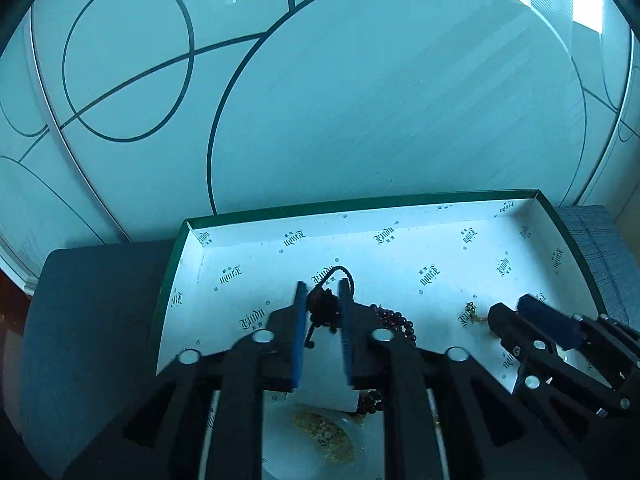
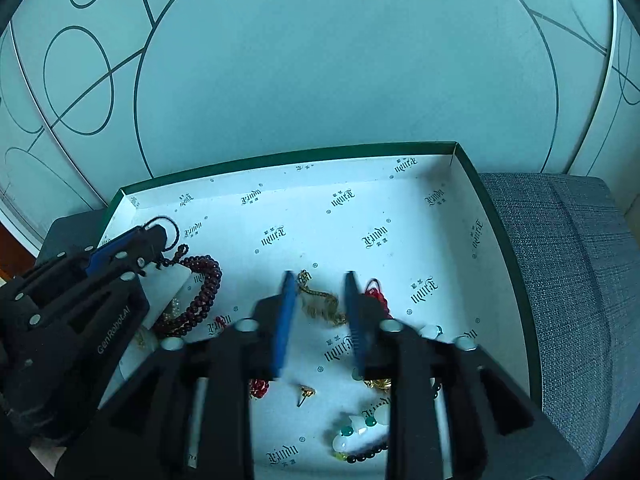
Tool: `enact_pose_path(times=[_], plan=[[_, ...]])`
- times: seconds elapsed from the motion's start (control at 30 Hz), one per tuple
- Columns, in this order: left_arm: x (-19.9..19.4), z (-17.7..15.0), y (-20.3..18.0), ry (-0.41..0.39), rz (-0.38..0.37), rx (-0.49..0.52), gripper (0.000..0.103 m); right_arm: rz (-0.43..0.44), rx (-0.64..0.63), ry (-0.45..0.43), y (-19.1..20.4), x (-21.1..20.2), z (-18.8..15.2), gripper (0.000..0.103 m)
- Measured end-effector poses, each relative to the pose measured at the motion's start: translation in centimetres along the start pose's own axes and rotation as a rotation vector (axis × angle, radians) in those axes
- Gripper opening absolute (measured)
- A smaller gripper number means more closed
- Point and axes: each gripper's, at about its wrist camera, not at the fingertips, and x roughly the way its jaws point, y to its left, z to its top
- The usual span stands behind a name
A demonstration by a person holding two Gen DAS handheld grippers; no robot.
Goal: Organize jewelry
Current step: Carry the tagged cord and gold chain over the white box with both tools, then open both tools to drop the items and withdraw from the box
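Left wrist view: the left gripper (image 1: pixel 323 316) stands narrowly parted over a green-edged box (image 1: pixel 360 201), its blue pads flanking the dark tassel knot of a bead bracelet (image 1: pixel 396 322), with small gaps showing on both sides, so it does not appear clamped. The beads trail toward 3 o'clock; a gold chain (image 1: pixel 472 314) lies further that way, beside the right gripper (image 1: pixel 516 314).

Right wrist view: the right gripper stands partly open astride the gold chain (image 2: pixel 320 300), pads apparently clear of it. A red trinket (image 2: pixel 376 298) sits at 3 o'clock, an earring (image 2: pixel 306 394) at 6.

Chain and cord look light, limp and prone to snag; the knot seems the firmest hold. Box walls hem the sides; open floor lies toward 12 o'clock.
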Motion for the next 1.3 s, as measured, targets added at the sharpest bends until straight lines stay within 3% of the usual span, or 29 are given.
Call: enact_pose_path(times=[0.03,0.1,0.37,0.63,0.9,1.07,1.3], plan=[[0.0,0.0,0.0,-0.003,0.000,-0.003,0.042,-0.004,-0.001,-0.004,0.0,0.1,0.0,0.035],[-0.1,0.2,0.1,-0.014,0.001,-0.005,0.051,-0.002,-0.002,-0.004,0.1,0.1,0.2,0.035],[0.0,-0.1,0.3,-0.003,0.006,-0.019,0.065,-0.005,-0.004,-0.007,-0.2,-0.4,0.0,0.035],[-1.5,-0.7,0.7,-0.010,-0.023,-0.035,0.066,-0.004,-0.001,-0.032,-0.6,-2.3,-0.2,0.041],[-3.6,-2.2,1.4,0.004,-0.013,-0.034,0.073,-0.027,-0.012,-0.039,-0.7,-4.9,-1.0,0.060],[-5.3,-3.5,1.3,0.021,-0.028,-0.052,0.073,-0.030,-0.001,-0.029,-1.2,-6.8,-2.2,0.060],[-9.9,-5.4,1.0,-0.015,-0.046,-0.054,0.075,-0.025,-0.014,-0.051,-1.3,-10.8,-4.3,0.063]])
